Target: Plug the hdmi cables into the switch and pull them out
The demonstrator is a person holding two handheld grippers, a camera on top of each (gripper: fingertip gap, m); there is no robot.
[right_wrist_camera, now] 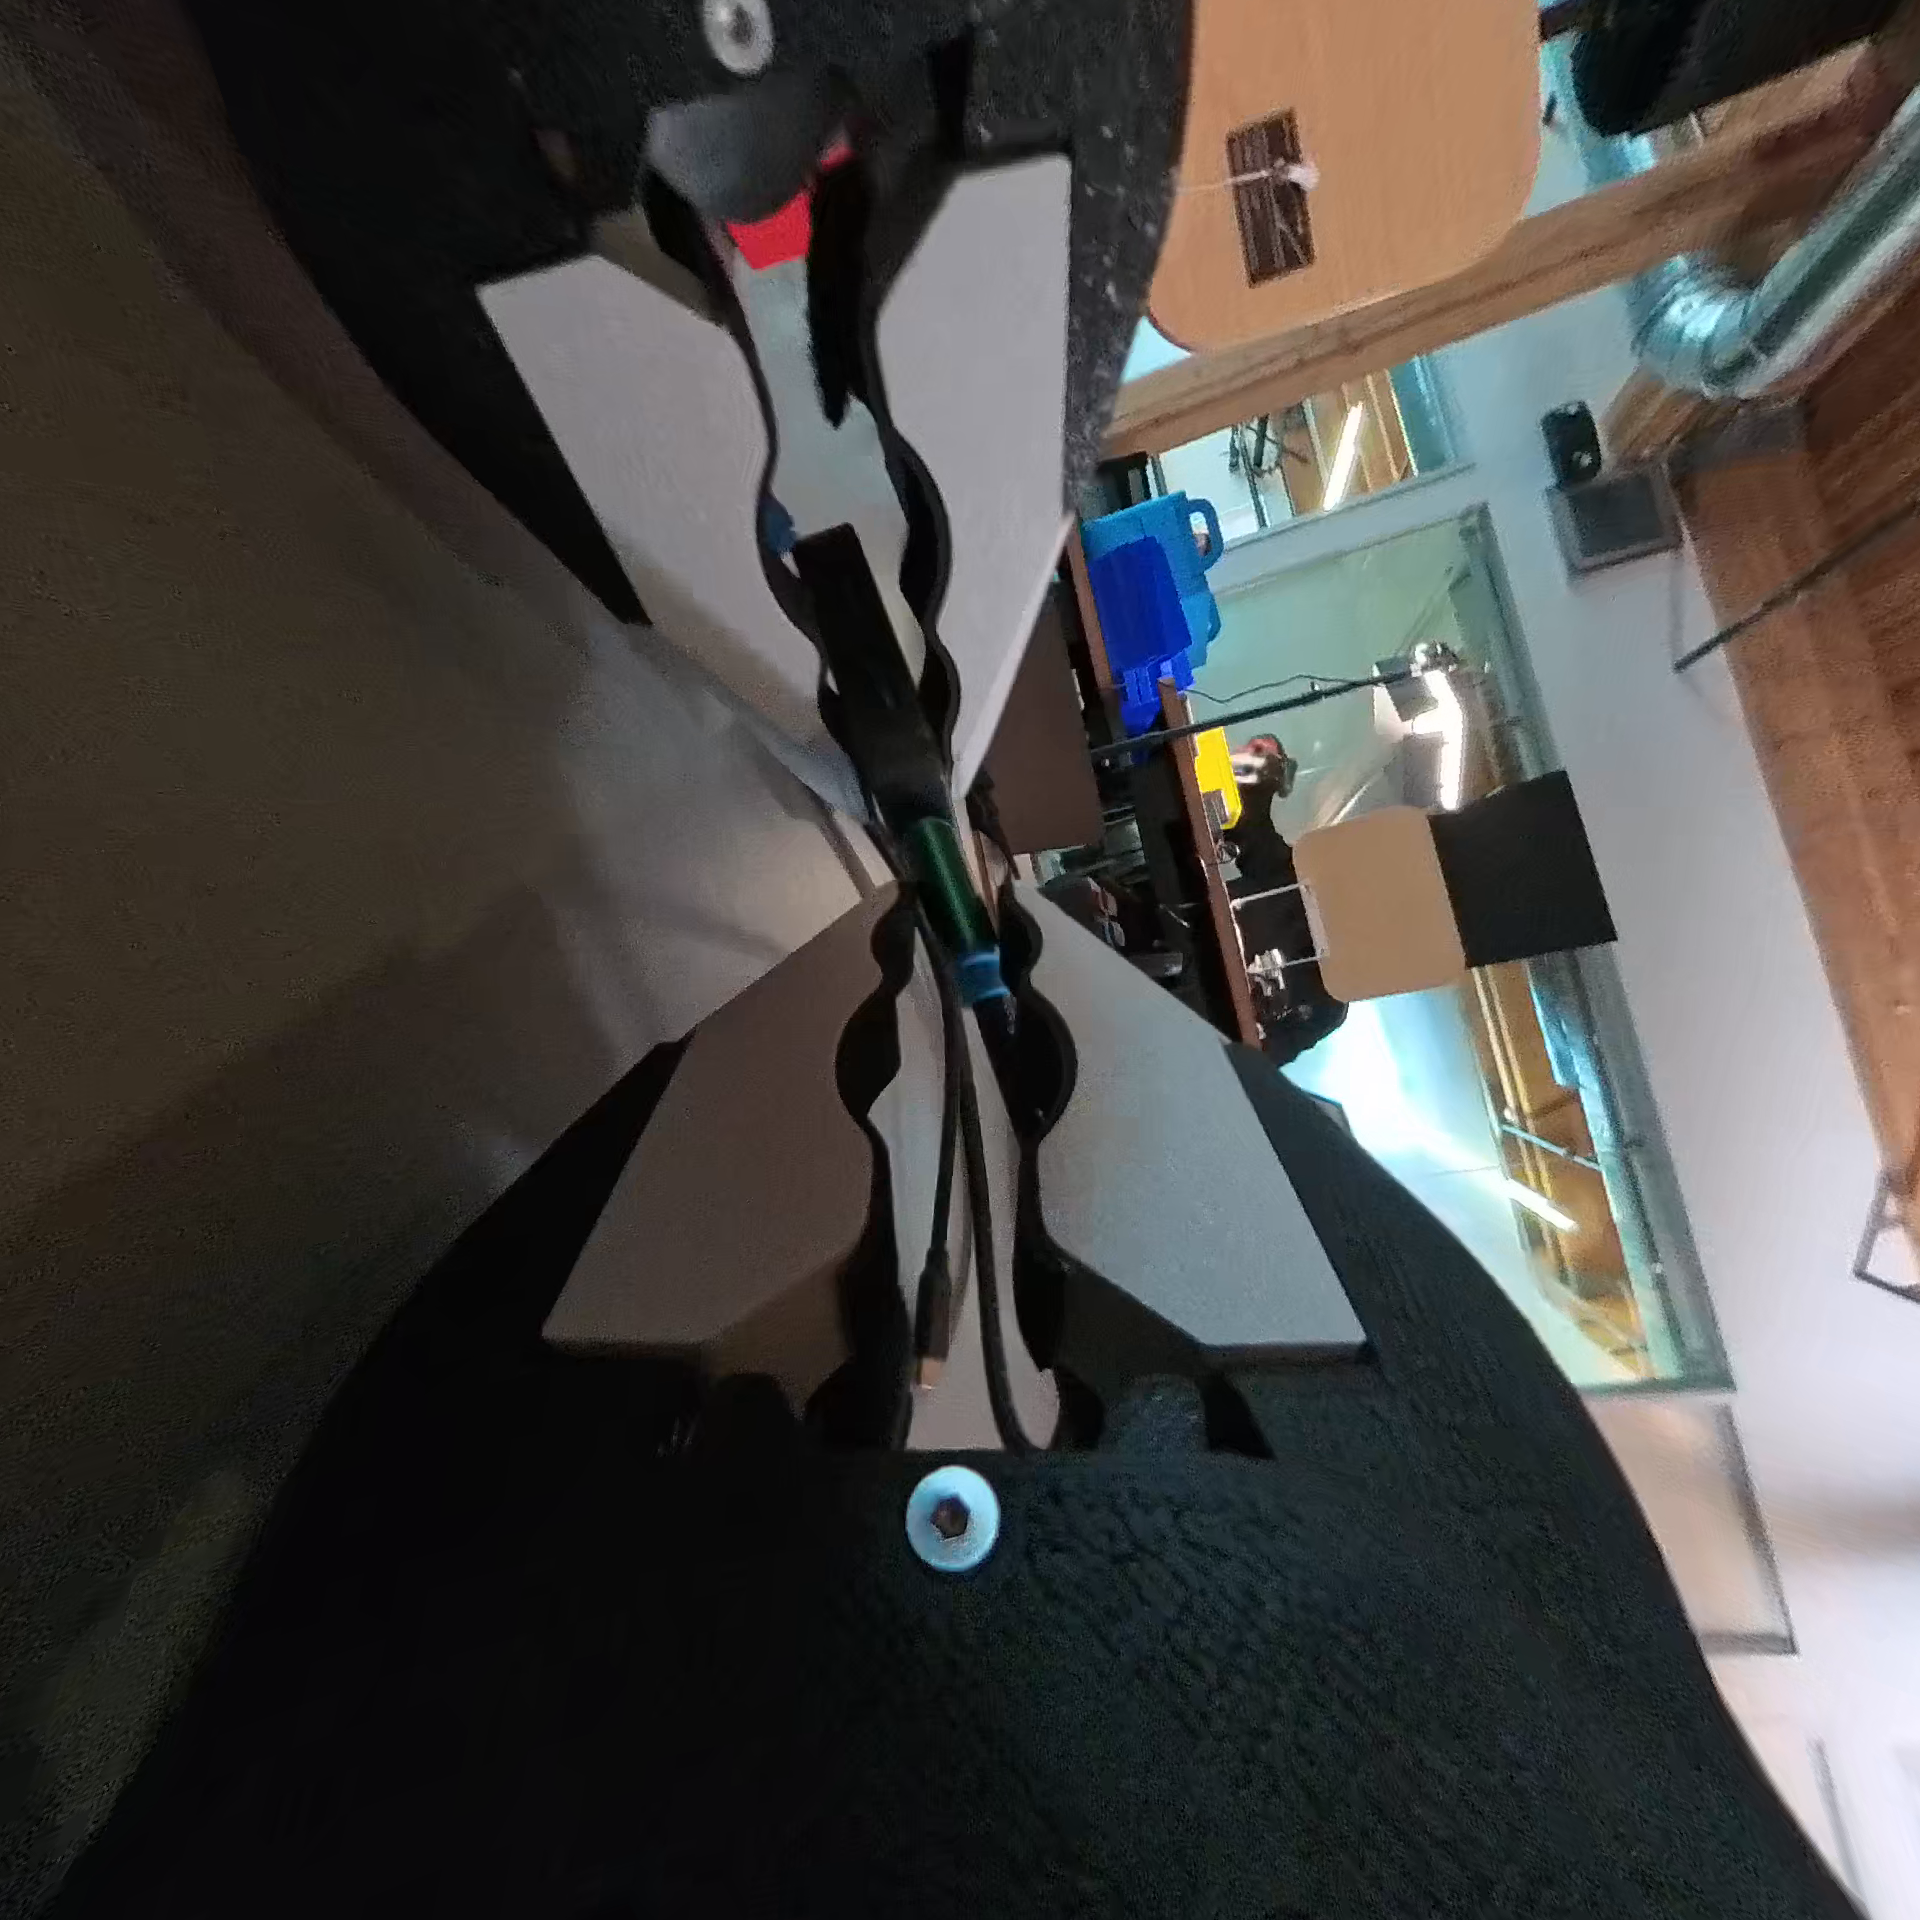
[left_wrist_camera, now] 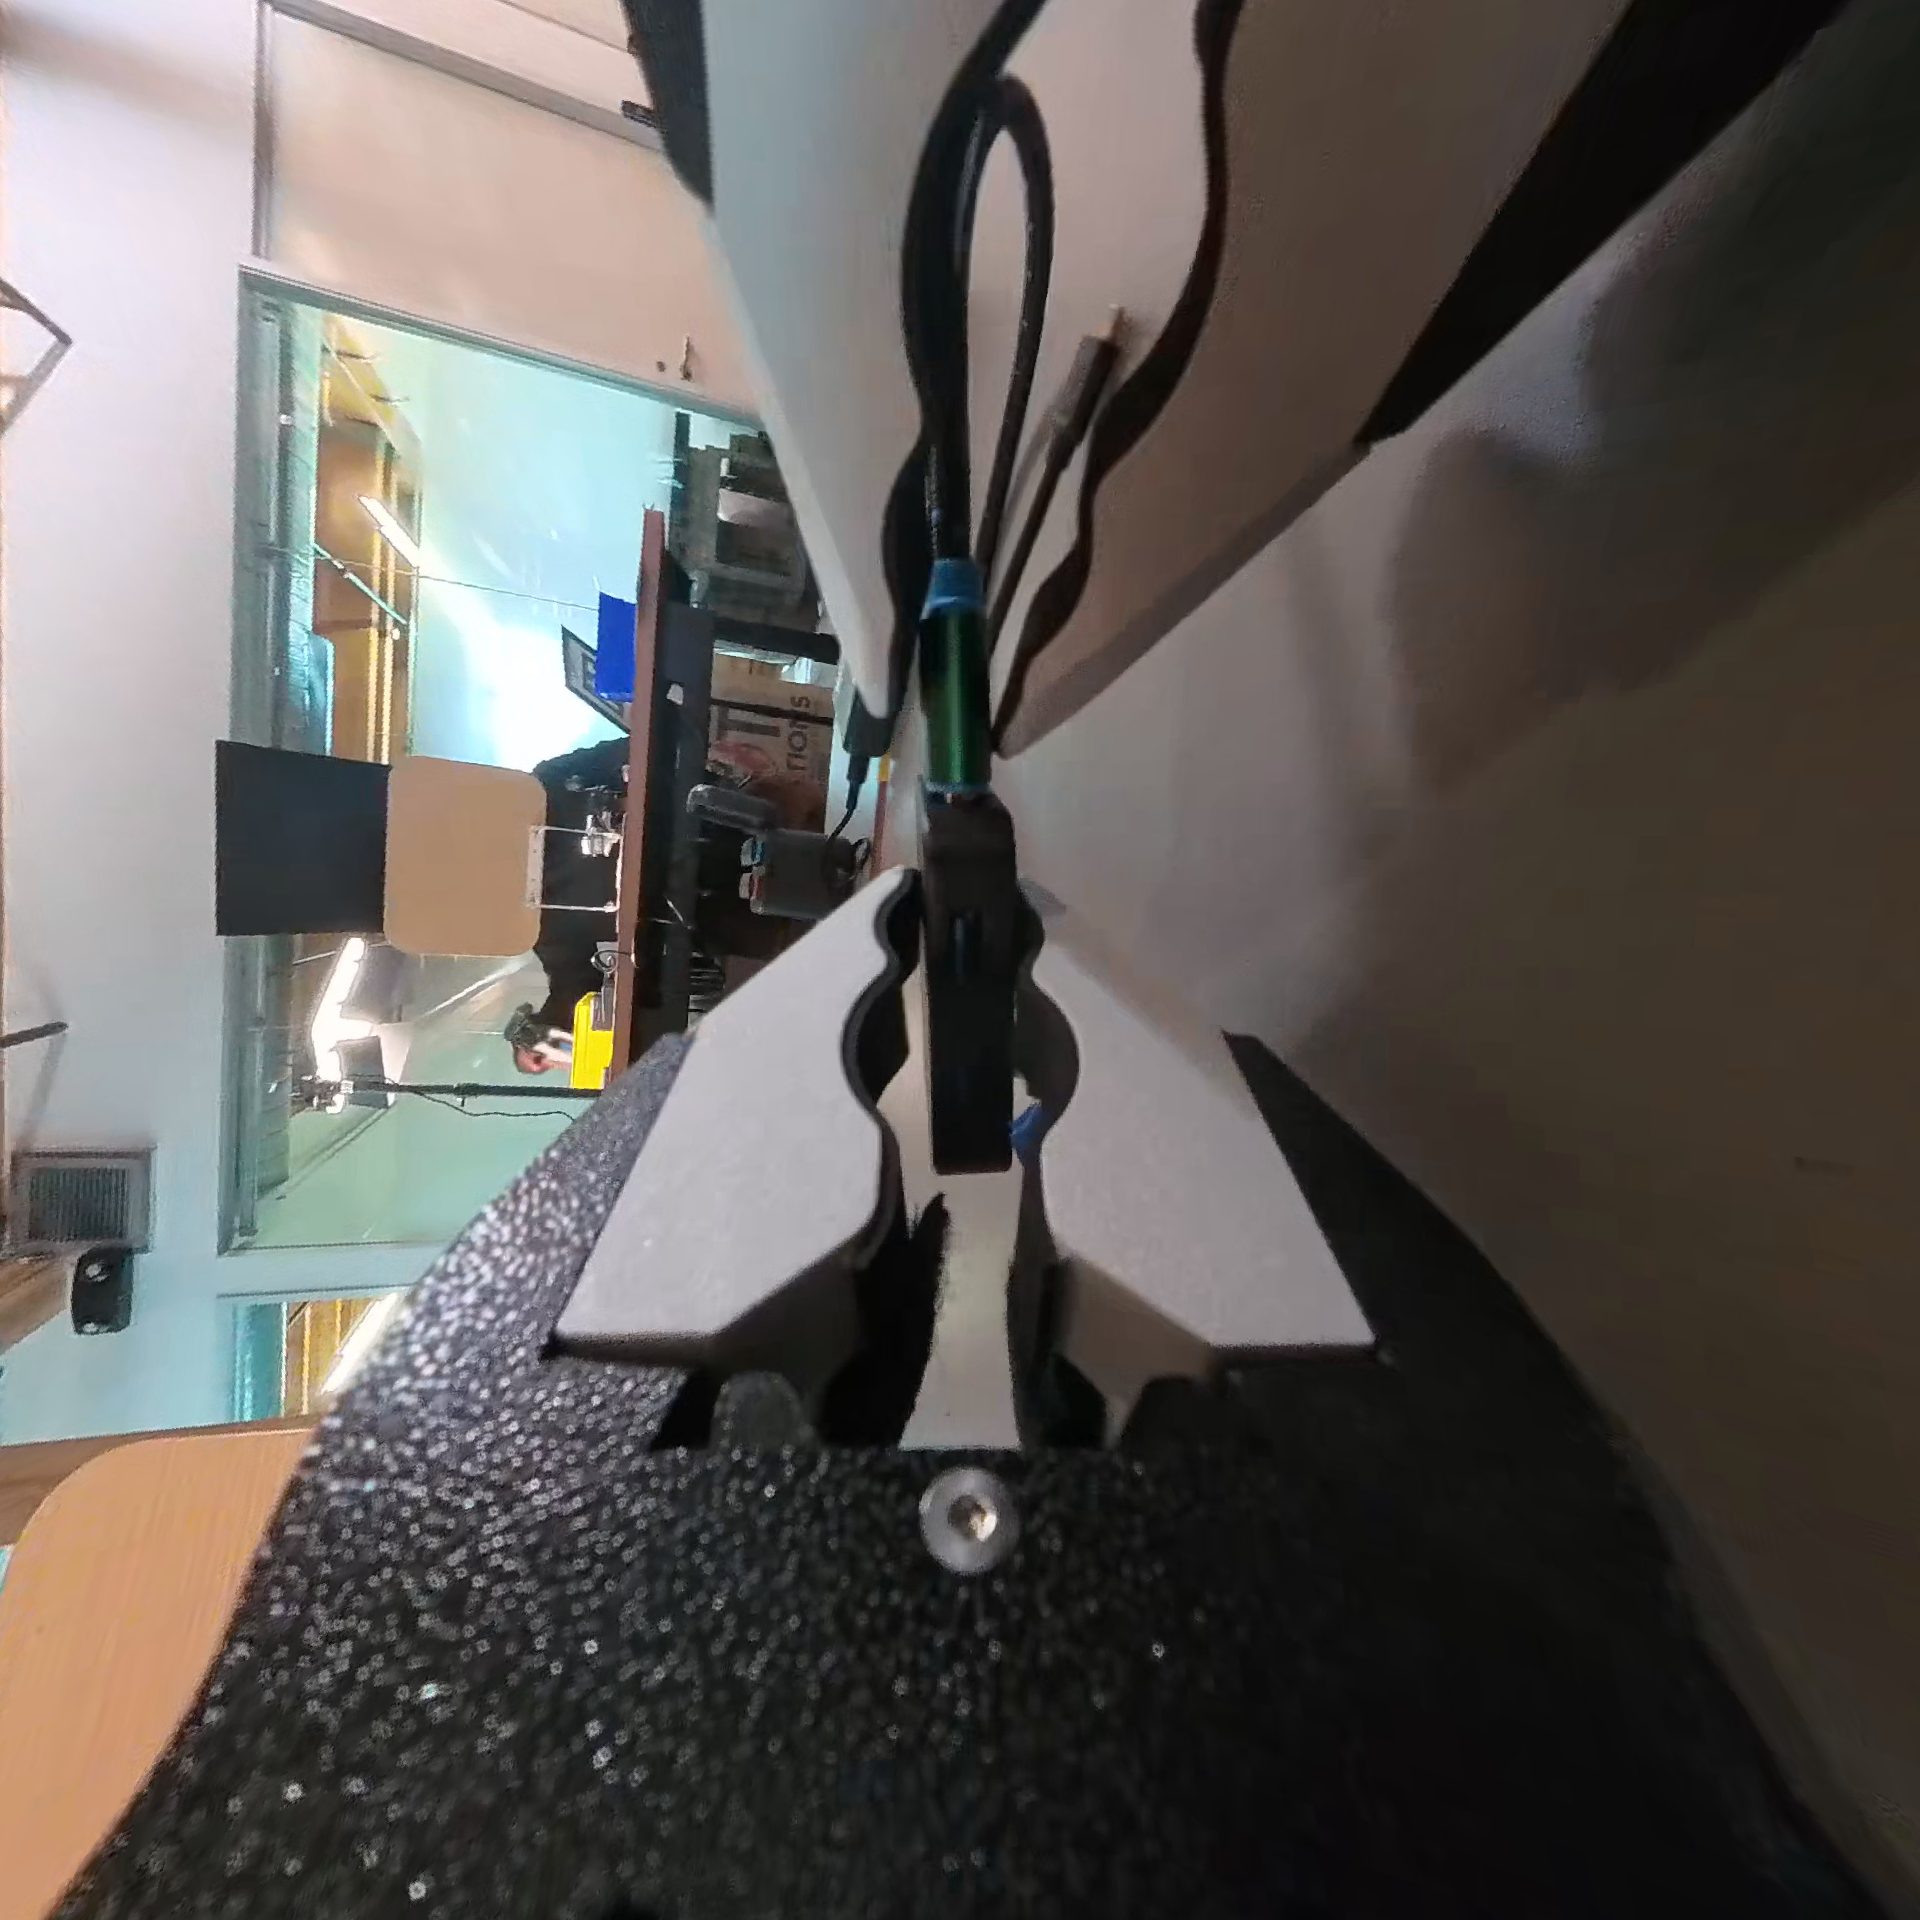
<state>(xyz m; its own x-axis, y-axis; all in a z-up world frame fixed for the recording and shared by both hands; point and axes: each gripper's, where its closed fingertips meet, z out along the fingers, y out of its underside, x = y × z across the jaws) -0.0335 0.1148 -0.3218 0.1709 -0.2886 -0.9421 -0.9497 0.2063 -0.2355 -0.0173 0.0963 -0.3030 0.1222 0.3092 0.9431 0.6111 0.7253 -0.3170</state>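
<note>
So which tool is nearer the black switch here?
Left. The left tool has the black switch between its fingers, pads against both sides; the right tool sits beyond the switch's end, fingertips flanking the green plug there.

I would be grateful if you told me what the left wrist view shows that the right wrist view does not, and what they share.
Only the left wrist view shows a loose grey plug lying past the looped black cable. Only the right wrist view shows a blue bin, a metal duct and the left gripper's red part. Both show the green connector entering the black switch, which the left gripper's jaws close around.
</note>
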